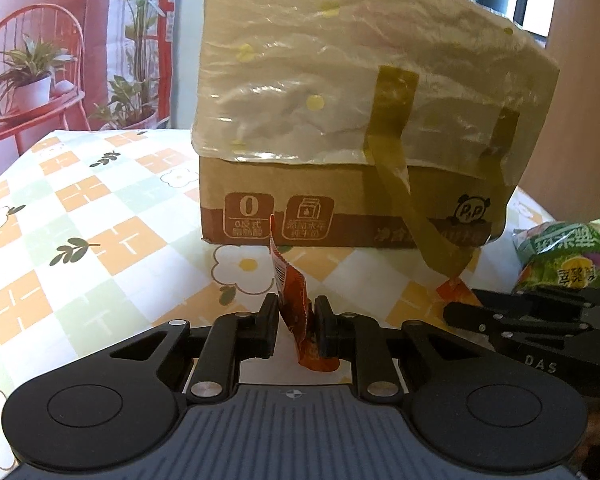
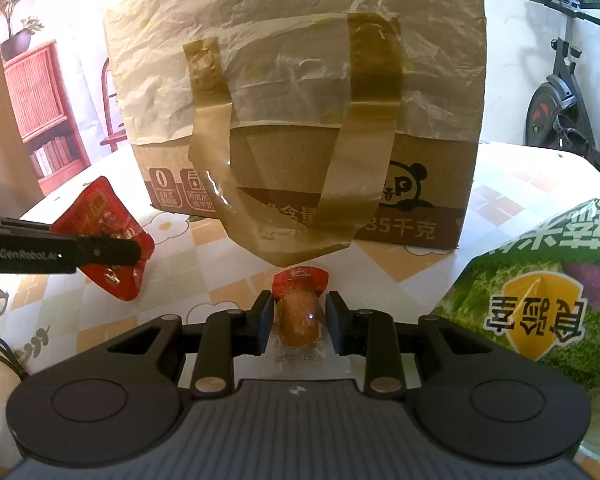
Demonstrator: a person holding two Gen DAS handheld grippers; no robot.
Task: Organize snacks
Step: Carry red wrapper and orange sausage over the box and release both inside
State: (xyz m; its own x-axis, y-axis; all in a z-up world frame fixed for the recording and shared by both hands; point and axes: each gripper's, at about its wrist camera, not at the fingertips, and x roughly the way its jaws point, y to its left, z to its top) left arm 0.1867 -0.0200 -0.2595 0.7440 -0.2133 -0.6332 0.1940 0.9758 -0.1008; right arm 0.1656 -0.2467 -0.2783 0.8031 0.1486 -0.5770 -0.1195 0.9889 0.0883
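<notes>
My left gripper (image 1: 296, 312) is shut on a red snack packet (image 1: 294, 292), which stands on edge between the pads, lifted off the checked tablecloth. The same red packet (image 2: 104, 236) shows at the left of the right wrist view, clamped by the left gripper's fingers (image 2: 112, 252). My right gripper (image 2: 298, 316) is shut on a sausage in a clear wrapper with a red top (image 2: 300, 308). Its black fingers (image 1: 476, 316) reach in from the right in the left wrist view. A cardboard box (image 1: 340, 216) covered with plastic film and brown tape (image 2: 292, 128) stands just ahead of both.
A large green snack bag (image 2: 540, 292) lies to the right of the right gripper, also seen as a green bag (image 1: 564, 256) at the right edge. The tablecloth (image 1: 80, 220) has bare room at the left. An exercise bike (image 2: 556, 96) stands behind the table.
</notes>
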